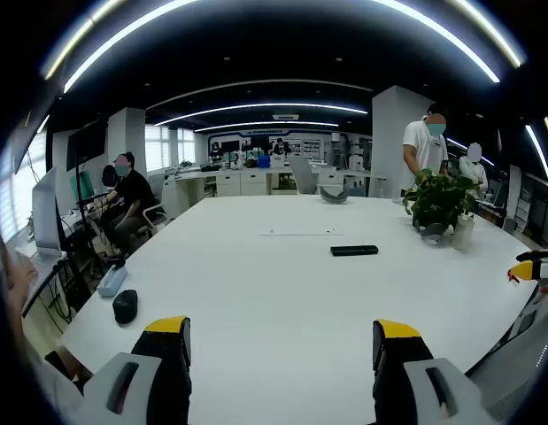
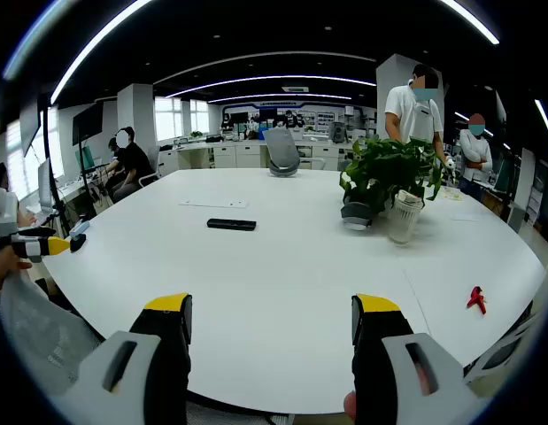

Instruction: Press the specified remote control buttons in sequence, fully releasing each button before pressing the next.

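A black remote control [image 1: 354, 251] lies flat on the big white table [image 1: 282, 283], well beyond my left gripper [image 1: 282, 341], which hangs open over the near edge with nothing between its yellow-tipped jaws. In the right gripper view the same remote [image 2: 231, 224] lies left of centre, far ahead of my right gripper [image 2: 272, 323]. That gripper is open too and holds nothing. The right gripper's yellow tip [image 1: 532, 268] pokes in at the right edge of the left gripper view. The left gripper [image 2: 43, 245] shows at the far left of the right gripper view, in a hand.
A potted plant [image 2: 389, 173] and a white vase [image 2: 404, 215] stand on the table right of the remote. A sheet of paper [image 1: 300, 232] lies behind it. A small red object [image 2: 476, 299] lies near the right edge, a black mouse-like object [image 1: 125, 305] near the left. People stand and sit around.
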`<state>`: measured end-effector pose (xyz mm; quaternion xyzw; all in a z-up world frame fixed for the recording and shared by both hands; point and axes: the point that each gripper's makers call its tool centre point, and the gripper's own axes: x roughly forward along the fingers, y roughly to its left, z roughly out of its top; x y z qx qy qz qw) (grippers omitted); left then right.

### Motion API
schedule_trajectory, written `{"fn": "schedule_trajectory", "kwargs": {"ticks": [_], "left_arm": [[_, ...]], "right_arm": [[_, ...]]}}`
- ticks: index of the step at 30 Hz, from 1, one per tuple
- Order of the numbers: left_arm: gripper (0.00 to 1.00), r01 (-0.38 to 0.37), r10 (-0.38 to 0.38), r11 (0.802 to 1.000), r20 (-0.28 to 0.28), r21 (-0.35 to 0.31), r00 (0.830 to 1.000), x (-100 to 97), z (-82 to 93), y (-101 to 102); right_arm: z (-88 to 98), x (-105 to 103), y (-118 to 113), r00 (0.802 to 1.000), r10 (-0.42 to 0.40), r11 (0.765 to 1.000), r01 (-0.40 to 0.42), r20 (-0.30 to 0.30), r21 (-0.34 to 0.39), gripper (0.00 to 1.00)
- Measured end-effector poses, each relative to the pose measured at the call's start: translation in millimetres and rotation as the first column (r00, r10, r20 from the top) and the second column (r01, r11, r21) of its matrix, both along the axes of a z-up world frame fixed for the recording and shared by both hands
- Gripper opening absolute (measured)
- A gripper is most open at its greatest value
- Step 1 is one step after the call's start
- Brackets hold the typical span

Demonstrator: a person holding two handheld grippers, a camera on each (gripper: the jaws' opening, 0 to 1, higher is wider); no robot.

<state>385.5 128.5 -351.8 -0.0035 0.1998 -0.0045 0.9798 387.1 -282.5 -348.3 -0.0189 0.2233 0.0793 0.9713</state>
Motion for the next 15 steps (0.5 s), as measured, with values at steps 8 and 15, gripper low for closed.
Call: {"fn": "schedule_trajectory", "kwargs": {"ticks": [8,15], "left_arm": [[0.97,-0.004,0.004,1.0,0.004,-0.002,1.0,0.7,0.6,0.6],[1.0,-0.013,0.013,1.0,0.021,-0.005,1.0,1.1,4.0,1.8]], "right_arm": [[3.1,1.2,-1.0,1.0,-0.012,1.0,0.012,0.015,0.0,0.91],[3.9,1.1,1.3,1.0,-0.006,1.0,0.006,0.018,-0.007,0.95]]}}
